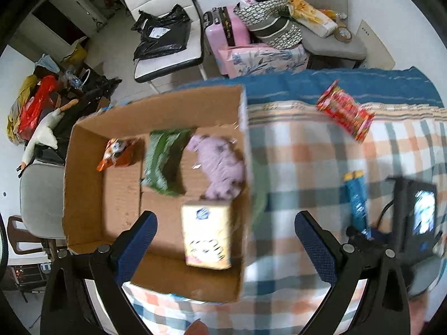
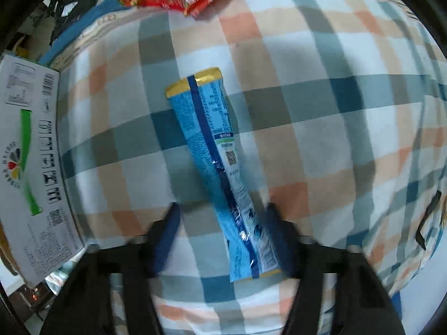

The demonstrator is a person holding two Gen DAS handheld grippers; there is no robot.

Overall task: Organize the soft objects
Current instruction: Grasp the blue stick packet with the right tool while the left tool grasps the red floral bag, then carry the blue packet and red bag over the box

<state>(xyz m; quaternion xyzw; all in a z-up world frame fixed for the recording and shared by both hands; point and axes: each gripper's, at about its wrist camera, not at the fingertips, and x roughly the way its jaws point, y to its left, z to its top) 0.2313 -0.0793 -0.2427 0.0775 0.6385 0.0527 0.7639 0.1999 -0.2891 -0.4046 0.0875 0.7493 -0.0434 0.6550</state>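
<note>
The bed [image 1: 307,153], under a checked cover, gives no firm backing, so a tool pressing down could sink in and snag cloth along with a packet. The box [image 1: 83,167] sits on it at the left edge, already holding an orange bag [image 1: 116,153], a green packet [image 1: 164,162], a lilac plush [image 1: 220,164] and a tissue pack [image 1: 206,237]; being light card on soft bedding, it could tip or slide if bumped.

The left tool [image 1: 225,240] hovers spread above the box's near wall, gripping nothing. The right tool [image 2: 223,237] is spread around the near end of the blue packet [image 2: 215,167], which lies flat on the bed, off-centre toward the right finger [image 2: 282,237]. Closing so near the end, the slick film may slip out or the long packet droop and swing. The red packet [image 1: 346,111] lies well apart at the far side, untouched.
</note>
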